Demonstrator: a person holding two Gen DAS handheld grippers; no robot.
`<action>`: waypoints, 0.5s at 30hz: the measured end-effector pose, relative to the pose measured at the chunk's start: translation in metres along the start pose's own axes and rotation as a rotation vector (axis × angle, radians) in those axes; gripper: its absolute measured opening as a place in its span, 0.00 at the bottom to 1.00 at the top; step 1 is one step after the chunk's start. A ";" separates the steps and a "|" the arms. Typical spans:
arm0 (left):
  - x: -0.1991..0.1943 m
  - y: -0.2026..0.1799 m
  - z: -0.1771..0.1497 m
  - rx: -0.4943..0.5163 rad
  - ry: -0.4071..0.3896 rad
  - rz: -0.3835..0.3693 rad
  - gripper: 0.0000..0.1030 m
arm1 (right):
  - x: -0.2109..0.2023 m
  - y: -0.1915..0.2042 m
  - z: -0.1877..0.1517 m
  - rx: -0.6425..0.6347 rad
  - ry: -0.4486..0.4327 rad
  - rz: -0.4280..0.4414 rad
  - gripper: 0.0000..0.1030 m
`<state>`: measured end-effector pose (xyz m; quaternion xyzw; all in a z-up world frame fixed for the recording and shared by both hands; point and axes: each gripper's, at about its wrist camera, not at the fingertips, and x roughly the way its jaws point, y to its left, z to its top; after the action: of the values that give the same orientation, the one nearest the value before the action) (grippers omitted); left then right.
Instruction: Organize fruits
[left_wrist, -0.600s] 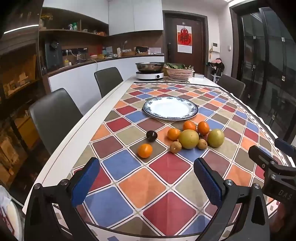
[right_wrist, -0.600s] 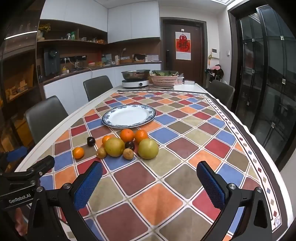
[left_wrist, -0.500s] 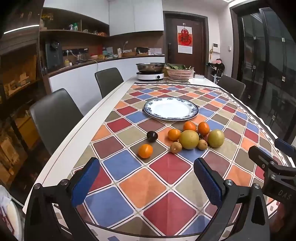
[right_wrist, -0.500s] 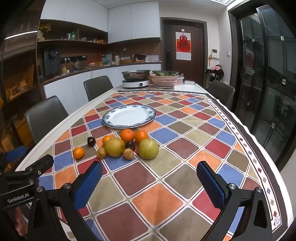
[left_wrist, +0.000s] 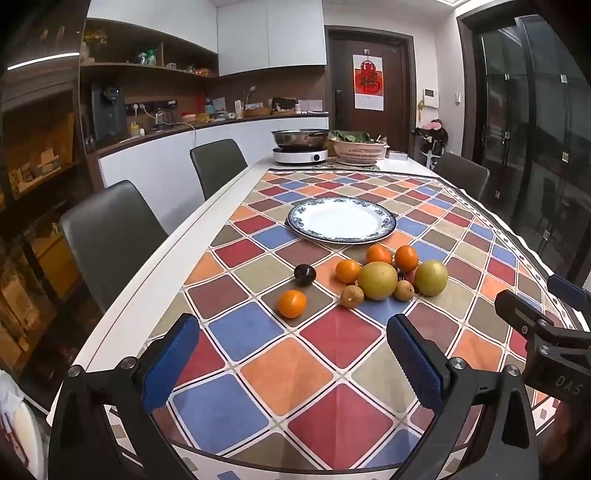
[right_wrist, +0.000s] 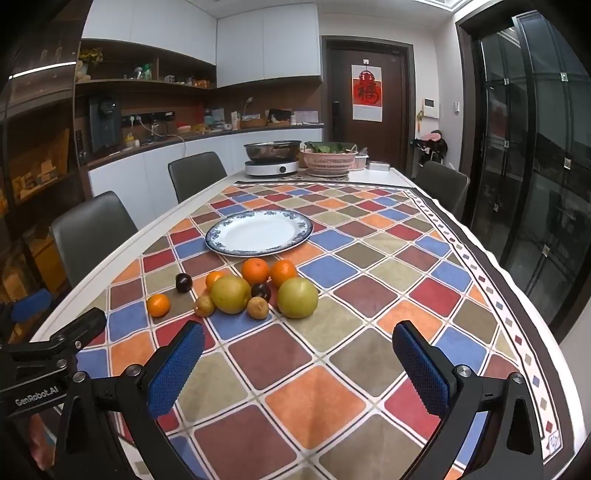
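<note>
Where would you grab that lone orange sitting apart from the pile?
Across its round middle. The lone orange lies apart from the other fruit, with bare tablecloth all around, so the open left tool could probably come straight forward and down, one finger on each side.

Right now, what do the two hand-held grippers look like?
Both match. The left hand-held gripper and the right hand-held gripper are black frames with silver bolts and blue, dimpled finger pads. White lettering on the left one's body reads GenRobot.AI.
</note>
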<state>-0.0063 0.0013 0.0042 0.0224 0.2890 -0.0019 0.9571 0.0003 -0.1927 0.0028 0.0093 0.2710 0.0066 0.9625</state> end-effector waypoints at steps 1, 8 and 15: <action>0.000 0.000 0.000 0.002 -0.001 0.003 1.00 | 0.000 -0.001 0.000 0.000 0.001 0.000 0.99; -0.002 -0.001 0.001 0.004 -0.011 0.007 1.00 | 0.000 0.000 0.000 0.000 -0.001 -0.001 0.99; -0.002 -0.001 0.002 0.005 -0.012 0.008 1.00 | 0.004 -0.002 -0.002 0.001 -0.002 -0.001 0.99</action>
<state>-0.0073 0.0005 0.0067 0.0256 0.2830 0.0010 0.9588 0.0024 -0.1945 -0.0010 0.0098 0.2701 0.0059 0.9628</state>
